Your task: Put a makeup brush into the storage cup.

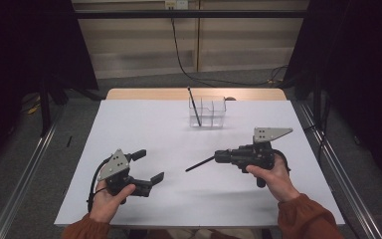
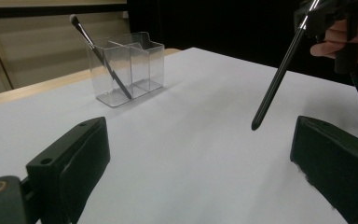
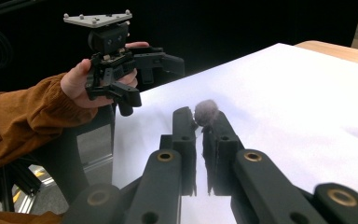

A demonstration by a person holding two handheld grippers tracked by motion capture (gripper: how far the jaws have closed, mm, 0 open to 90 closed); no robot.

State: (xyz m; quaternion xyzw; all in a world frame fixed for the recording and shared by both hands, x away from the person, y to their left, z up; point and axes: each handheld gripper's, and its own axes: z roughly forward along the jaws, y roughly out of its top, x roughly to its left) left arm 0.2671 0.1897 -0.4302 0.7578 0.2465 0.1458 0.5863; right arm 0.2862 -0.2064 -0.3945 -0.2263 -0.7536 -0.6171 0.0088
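Your right gripper [image 3: 199, 122] hides most of the brush [image 3: 207, 112] between its closed fingers, leaving a blurred grey tuft at its tips, while the left gripper's [image 2: 200, 154] finger at 4 o'clock runs off the edge of the left gripper view.

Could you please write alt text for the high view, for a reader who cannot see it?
The right gripper is shut on a black makeup brush above a white table; the left gripper is open. Behind stands a clear organizer holding another brush.
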